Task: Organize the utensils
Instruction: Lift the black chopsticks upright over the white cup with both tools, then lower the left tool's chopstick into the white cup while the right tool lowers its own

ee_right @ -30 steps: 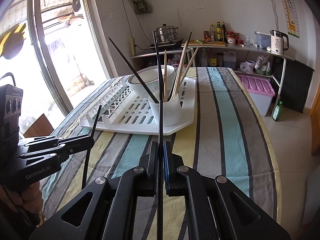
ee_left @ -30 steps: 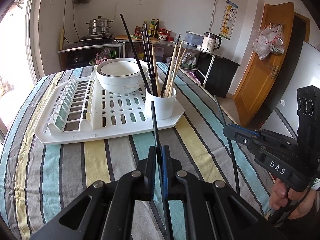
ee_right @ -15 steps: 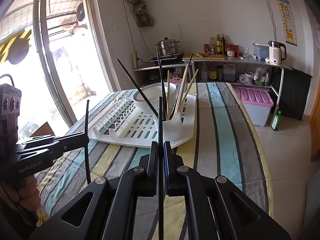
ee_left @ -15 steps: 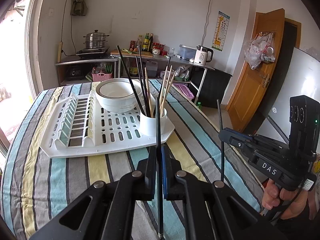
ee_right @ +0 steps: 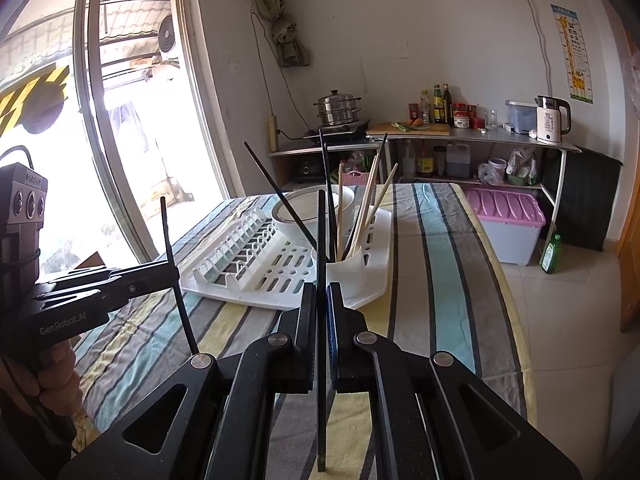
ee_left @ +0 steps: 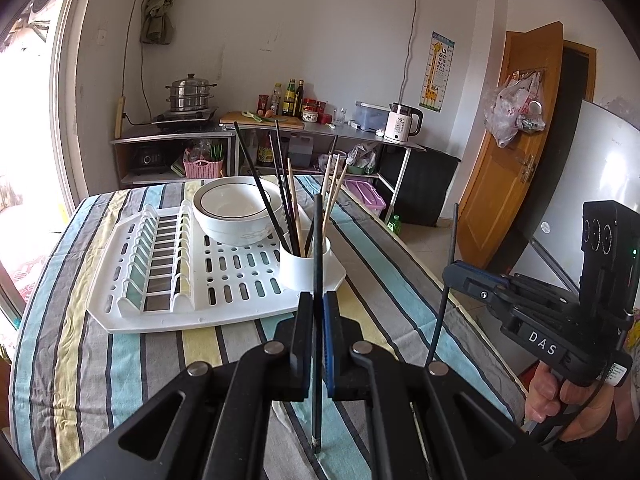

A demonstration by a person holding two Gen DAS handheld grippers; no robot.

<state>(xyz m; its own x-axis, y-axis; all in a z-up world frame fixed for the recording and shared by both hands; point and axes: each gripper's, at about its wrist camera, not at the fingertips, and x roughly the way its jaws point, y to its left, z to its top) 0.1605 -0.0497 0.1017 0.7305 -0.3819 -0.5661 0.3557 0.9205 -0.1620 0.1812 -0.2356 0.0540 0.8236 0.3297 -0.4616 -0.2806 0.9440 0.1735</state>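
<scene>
- The step in hand looks like carrying 2 black chopsticks to the white holder cup [ee_left: 305, 268], which stands at the near corner of the white drying rack [ee_left: 224, 304] and already bristles with black and pale sticks.
- To do it well, keep each stick near upright, bring its lower tip above the cup's mouth, and lower it into a gap between the leaning sticks before letting go; 1 hand at a time avoids a tangle.
- The left gripper [ee_left: 318, 344] has its jaws pressed together on a black chopstick [ee_left: 318, 240], which runs upright through them, ends showing above and below.
- The right gripper [ee_right: 322, 340] pinches its own black chopstick [ee_right: 321, 232] the same way.
- Both sticks hang over the striped tablecloth [ee_left: 80, 360], short of the cup.
</scene>
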